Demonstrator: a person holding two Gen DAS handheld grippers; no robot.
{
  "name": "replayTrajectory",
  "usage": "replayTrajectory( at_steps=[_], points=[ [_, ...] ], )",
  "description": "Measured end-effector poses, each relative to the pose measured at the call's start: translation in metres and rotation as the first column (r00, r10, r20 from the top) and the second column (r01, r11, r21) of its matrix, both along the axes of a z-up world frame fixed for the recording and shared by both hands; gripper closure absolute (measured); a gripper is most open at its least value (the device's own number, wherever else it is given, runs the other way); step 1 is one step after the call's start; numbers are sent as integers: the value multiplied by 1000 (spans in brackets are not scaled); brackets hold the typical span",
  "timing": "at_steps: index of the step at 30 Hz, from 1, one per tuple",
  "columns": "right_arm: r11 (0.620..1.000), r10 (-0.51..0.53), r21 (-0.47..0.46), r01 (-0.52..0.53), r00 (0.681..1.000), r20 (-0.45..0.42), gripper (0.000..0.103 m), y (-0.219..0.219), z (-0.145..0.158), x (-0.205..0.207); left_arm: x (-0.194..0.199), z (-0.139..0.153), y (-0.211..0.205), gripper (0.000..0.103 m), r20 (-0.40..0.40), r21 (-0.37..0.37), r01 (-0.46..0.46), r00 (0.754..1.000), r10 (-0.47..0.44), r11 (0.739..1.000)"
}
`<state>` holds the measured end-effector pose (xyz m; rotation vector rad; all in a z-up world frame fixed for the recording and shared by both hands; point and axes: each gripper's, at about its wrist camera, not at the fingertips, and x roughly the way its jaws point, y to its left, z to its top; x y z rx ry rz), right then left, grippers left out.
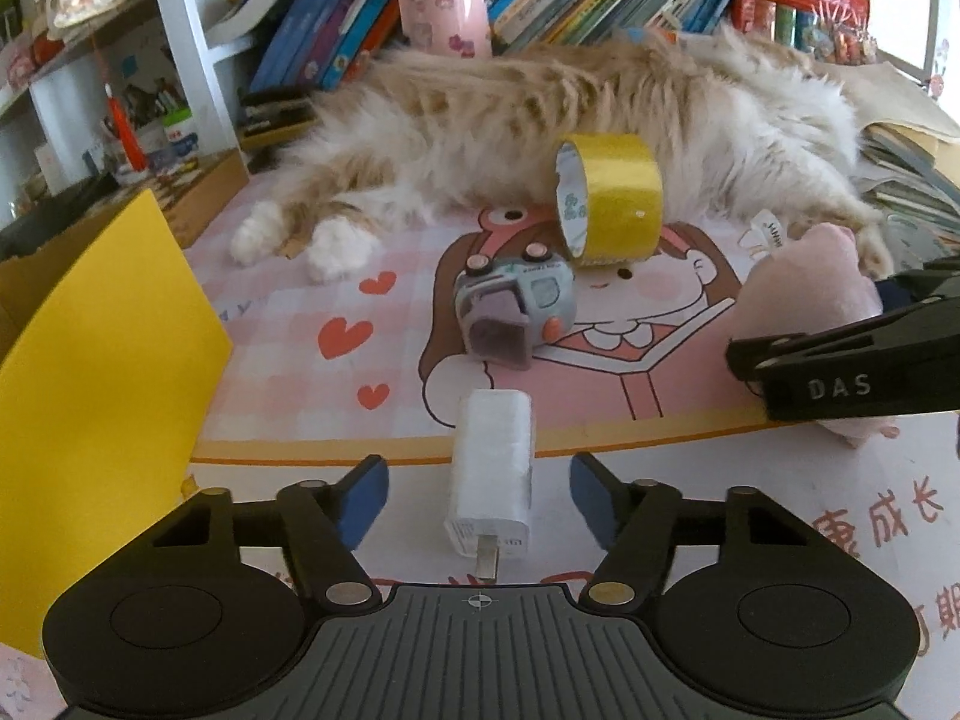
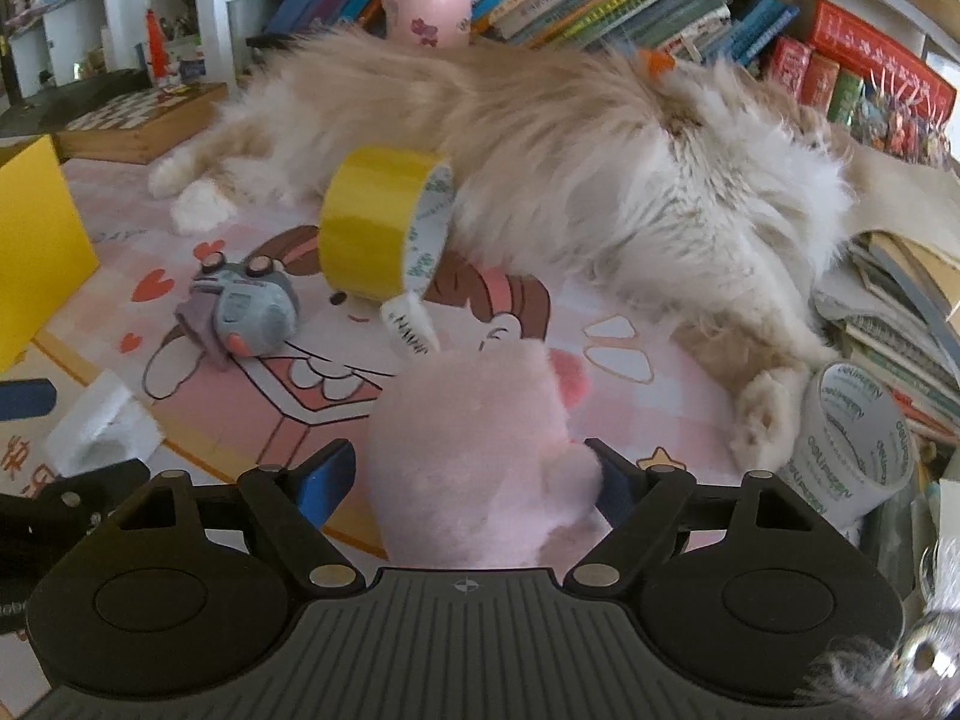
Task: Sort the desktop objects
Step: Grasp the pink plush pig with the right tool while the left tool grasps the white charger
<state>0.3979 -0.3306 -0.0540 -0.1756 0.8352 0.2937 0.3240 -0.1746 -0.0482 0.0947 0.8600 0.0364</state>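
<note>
A white charger plug [image 1: 491,480] lies on the desk between the open fingers of my left gripper [image 1: 479,495], not gripped. It also shows in the right wrist view [image 2: 99,426]. My right gripper [image 2: 474,480] has a pink plush toy [image 2: 480,456] between its fingers; the right pad touches it, a gap shows at the left pad. The plush also shows in the left wrist view [image 1: 810,294], with the right gripper [image 1: 840,372] beside it. A yellow tape roll [image 1: 606,198] [image 2: 384,222] leans on the cat. A grey toy car [image 1: 513,306] [image 2: 243,312] lies on the pink mat.
A long-haired cat [image 1: 540,120] [image 2: 570,150] lies across the back of the desk. A yellow box [image 1: 90,360] [image 2: 36,240] stands at the left. A clear tape roll [image 2: 858,438] sits at right. A pink cup [image 1: 441,6] and books line the back.
</note>
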Motion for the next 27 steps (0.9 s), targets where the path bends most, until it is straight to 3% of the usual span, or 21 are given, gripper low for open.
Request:
replayTrajectory(
  at_steps=[1, 9, 11, 27],
  points=[
    [1000, -6, 1, 6, 1000, -3, 33, -1, -1, 1, 1, -2, 1, 44, -6, -3, -2, 1000, 2, 1000],
    [1000, -10, 8, 10, 1000, -6, 35, -5, -2, 2, 2, -10, 10, 61, -21, -76, -34, 999, 32, 997],
    [1000, -10, 9, 10, 1000, -6, 36, -5, -2, 2, 2, -10, 9, 76, -14, -80, -21, 1000, 20, 997],
    [996, -36, 84, 38, 999, -23, 38, -12, 13, -20, -23, 4, 22, 78, -5, -135, -55, 998, 55, 989]
  ],
)
